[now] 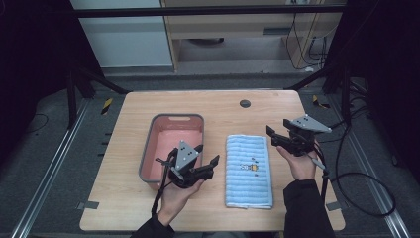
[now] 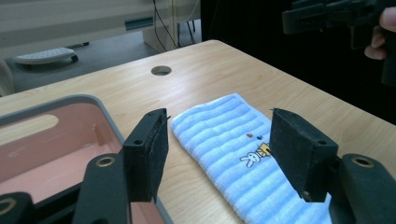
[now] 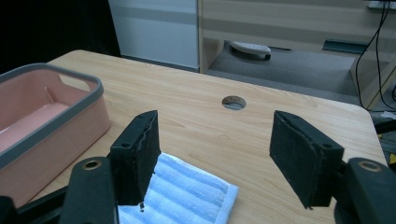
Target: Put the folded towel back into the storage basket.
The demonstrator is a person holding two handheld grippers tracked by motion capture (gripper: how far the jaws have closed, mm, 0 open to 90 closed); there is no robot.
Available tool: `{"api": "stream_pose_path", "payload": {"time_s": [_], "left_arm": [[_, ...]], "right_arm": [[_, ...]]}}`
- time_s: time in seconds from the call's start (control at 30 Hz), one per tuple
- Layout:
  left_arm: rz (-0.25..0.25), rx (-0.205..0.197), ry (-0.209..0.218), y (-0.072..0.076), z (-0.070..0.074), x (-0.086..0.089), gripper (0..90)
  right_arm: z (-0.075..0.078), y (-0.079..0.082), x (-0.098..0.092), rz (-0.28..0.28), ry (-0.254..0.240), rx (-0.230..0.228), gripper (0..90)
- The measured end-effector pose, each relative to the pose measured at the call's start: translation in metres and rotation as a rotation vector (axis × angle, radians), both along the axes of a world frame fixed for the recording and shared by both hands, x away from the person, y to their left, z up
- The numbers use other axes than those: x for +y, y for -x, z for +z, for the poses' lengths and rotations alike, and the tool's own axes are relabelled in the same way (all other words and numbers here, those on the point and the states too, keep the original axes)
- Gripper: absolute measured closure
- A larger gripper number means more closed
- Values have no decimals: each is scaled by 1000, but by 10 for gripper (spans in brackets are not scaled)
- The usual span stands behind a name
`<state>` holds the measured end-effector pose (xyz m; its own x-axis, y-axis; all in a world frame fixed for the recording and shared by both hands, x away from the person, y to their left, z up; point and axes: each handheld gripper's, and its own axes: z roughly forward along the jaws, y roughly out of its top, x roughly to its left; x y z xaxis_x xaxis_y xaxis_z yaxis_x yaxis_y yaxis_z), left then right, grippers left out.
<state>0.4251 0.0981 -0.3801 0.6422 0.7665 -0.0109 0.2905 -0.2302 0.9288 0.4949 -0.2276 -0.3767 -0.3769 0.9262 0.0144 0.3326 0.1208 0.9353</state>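
Both my left gripper [image 1: 207,154] and right gripper [image 1: 277,131] gape empty, my own jaws cropping the blue towel [image 1: 249,171].

Wooden table [image 1: 218,106]: towel [image 1: 248,171], pink basin [image 1: 171,146]

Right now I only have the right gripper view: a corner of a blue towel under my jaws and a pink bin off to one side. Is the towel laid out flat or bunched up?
Observer: Folded flat. In the high view the towel is a neat long strip on the table, beside the bin and not touching it.
Operator: Anything printed on it?
Observer: Yes, a small rabbit print near the middle, clear in the left gripper view.
Operator: Where is the other gripper?
Observer: The left gripper hangs over the bin's near right corner, jaws open and empty, pointed toward the towel.
Operator: And mine?
Observer: The right gripper is open, above the towel's far right corner.
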Motion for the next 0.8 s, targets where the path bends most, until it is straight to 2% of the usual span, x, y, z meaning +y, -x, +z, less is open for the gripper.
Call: {"api": "stream_pose_path", "payload": {"time_s": [0.1, 0.43, 0.8], "left_arm": [[-14, 6, -14, 2, -7, -8, 371], [-42, 25, -22, 6, -20, -21, 392], [-70, 75, -39, 8, -45, -33, 408]], "right_arm": [[-3, -2, 0, -2, 6, 9, 329], [-14, -11, 0, -4, 23, 40, 334], [-30, -19, 1, -19, 19, 72, 336]]}}
